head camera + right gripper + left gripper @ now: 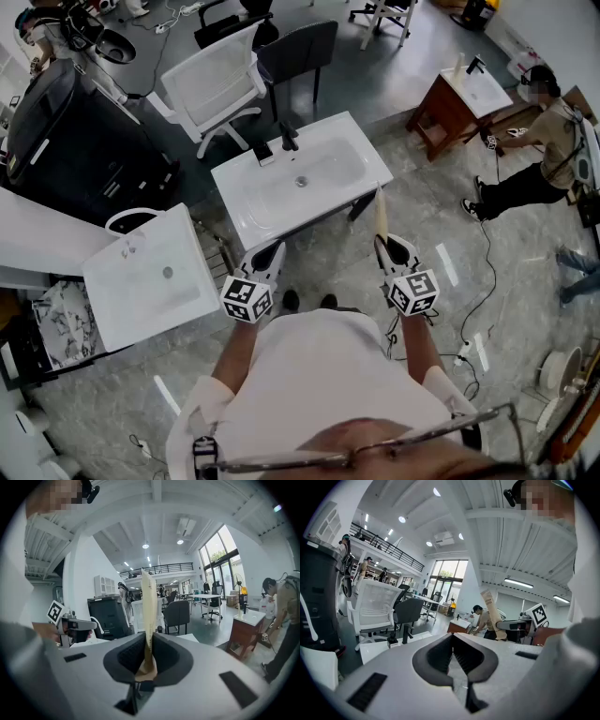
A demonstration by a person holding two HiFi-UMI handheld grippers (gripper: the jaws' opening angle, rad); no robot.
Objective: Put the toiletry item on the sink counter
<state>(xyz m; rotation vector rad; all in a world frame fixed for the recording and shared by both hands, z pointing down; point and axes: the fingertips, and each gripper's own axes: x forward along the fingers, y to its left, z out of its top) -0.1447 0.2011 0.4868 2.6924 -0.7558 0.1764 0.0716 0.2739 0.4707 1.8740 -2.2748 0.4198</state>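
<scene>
The right tongs [149,656] are closed on the lower end of a pale tube [149,606], pads pressed flat on both its sides. The rest of the tube stands up and forward, clear of the jaws. Gripping it by the end probably leaves the long free part ready to be laid down first.

The left tongs [457,656] have their jaws together with nothing between them. They are held level beside the right pair, apparently just kept out of the way.

From the head view, the tube [381,211] is in the air and not yet set down. Its tip is near the front right corner of the white surface [234,187], which lies straight ahead with its basin [305,173] and tap [288,139]. The bare strip around the basin looks like the natural spot for it.
</scene>
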